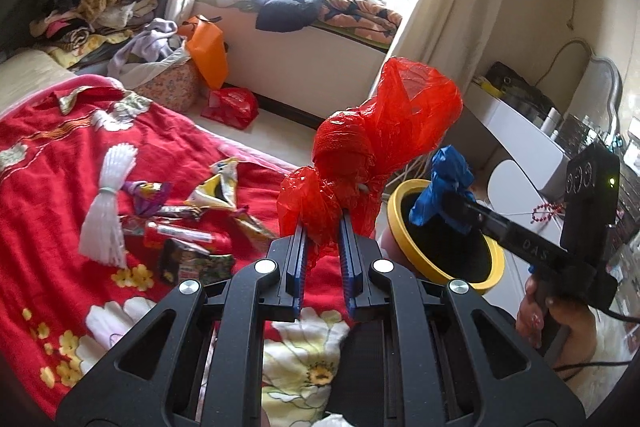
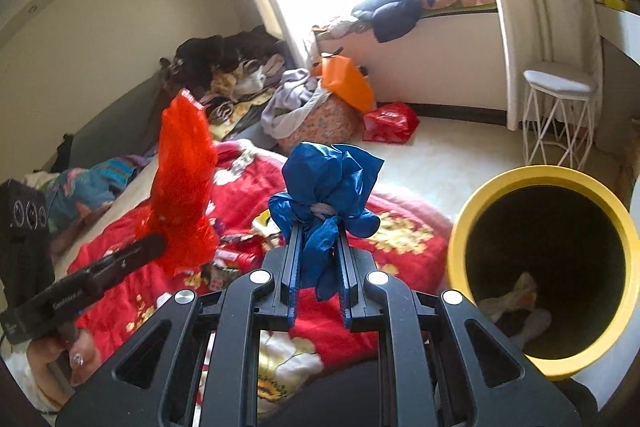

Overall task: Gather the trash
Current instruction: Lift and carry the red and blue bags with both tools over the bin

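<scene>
My left gripper is shut on a crumpled red plastic bag and holds it up above the red bedspread. The red bag also shows in the right wrist view. My right gripper is shut on a crumpled blue plastic bag. In the left wrist view the blue bag hangs over the mouth of a yellow-rimmed black bin. The bin holds some pale scraps at its bottom. Several snack wrappers lie on the bedspread.
A bundle of white strands lies by the wrappers. An orange bag, a red bag and a laundry basket sit on the floor. A white stool stands by the curtain. A white desk is at right.
</scene>
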Motion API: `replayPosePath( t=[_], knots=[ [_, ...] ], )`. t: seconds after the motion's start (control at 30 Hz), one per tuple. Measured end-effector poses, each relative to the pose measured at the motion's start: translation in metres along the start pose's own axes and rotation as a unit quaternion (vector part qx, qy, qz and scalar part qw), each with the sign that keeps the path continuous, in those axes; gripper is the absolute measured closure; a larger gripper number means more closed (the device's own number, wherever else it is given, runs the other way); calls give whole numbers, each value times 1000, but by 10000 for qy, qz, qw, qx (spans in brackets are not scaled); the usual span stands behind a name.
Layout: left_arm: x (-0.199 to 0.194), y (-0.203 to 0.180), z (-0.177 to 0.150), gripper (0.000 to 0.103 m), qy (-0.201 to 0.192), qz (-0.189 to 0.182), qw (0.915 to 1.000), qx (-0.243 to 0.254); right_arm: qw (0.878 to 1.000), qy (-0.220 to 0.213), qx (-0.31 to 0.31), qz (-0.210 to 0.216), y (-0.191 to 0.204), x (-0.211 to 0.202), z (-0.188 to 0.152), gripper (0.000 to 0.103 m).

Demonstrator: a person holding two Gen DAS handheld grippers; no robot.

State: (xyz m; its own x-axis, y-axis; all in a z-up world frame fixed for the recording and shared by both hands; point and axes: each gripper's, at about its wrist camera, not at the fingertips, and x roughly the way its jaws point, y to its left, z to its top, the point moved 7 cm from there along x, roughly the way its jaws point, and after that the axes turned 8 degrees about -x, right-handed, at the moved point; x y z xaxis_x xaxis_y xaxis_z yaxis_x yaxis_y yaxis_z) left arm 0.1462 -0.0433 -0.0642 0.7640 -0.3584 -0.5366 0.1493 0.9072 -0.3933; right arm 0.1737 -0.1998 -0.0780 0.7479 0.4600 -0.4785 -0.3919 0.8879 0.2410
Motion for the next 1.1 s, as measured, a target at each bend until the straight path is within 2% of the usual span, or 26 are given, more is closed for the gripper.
replayPosePath(
  t=[0.57,1.1],
  knots=[
    [32,-40,-13,93,290,-206,9986,399,9952,-232,484,-821,-74,-24,-4,88],
    [88,-88,-29,93,720,-350,9938,772,9782,-112,888,-1873,-148,-37,-28,88]
  ],
)
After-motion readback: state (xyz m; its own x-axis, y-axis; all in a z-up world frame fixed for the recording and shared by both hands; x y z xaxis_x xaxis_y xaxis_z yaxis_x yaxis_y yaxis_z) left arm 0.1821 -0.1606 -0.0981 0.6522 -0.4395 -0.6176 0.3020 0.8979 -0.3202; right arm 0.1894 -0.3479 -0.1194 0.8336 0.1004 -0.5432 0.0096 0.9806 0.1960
